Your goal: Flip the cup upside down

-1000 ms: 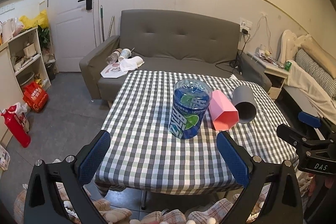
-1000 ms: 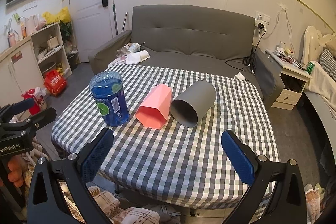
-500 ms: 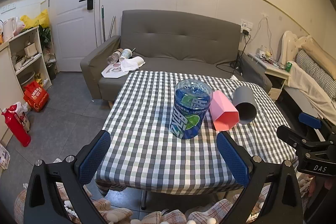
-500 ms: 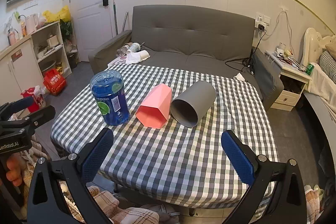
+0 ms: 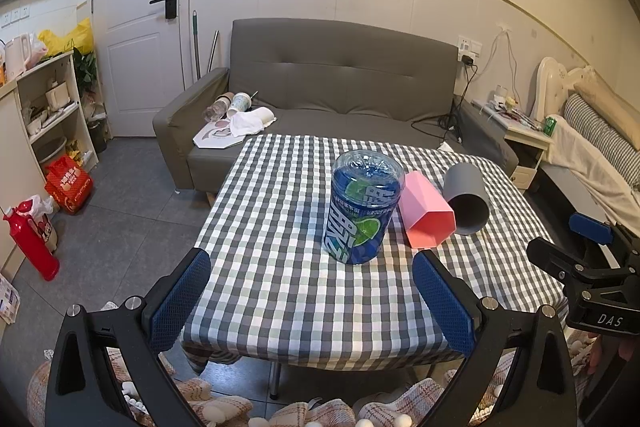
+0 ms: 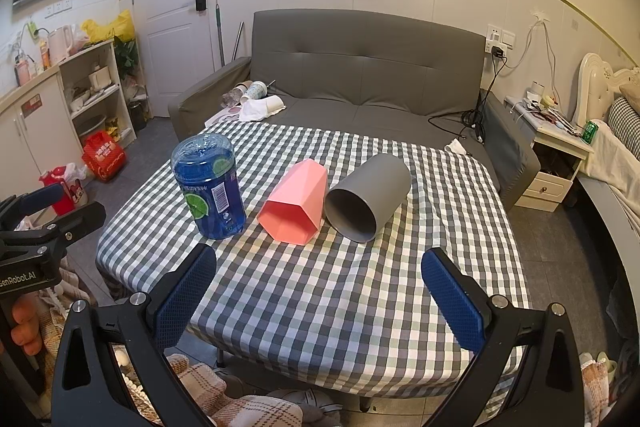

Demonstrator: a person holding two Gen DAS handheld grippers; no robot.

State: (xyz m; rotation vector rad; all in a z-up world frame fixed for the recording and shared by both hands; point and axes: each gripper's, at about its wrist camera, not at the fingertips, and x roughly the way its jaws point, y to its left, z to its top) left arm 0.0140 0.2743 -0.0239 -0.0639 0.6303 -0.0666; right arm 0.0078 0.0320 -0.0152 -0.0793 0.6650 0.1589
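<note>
A pink faceted cup (image 6: 296, 205) and a grey round cup (image 6: 368, 197) lie on their sides, side by side, mouths toward me, on the checked tablecloth (image 6: 320, 291). A blue clear bottle-shaped container (image 6: 209, 187) stands upside down to their left. In the left wrist view the container (image 5: 362, 207) is nearest, with the pink cup (image 5: 426, 215) and grey cup (image 5: 466, 205) to its right. My left gripper (image 5: 312, 291) is open and empty at the table's near edge. My right gripper (image 6: 320, 291) is open and empty, short of the cups.
A grey sofa (image 6: 360, 75) with cups and papers stands behind the table. A shelf unit (image 6: 92, 95) and door are at the left, a nightstand (image 6: 556, 151) and bed at the right. A plaid blanket lies below the table's near edge.
Both views have shifted very slightly; the grippers stay open and the cups and container have not moved.
</note>
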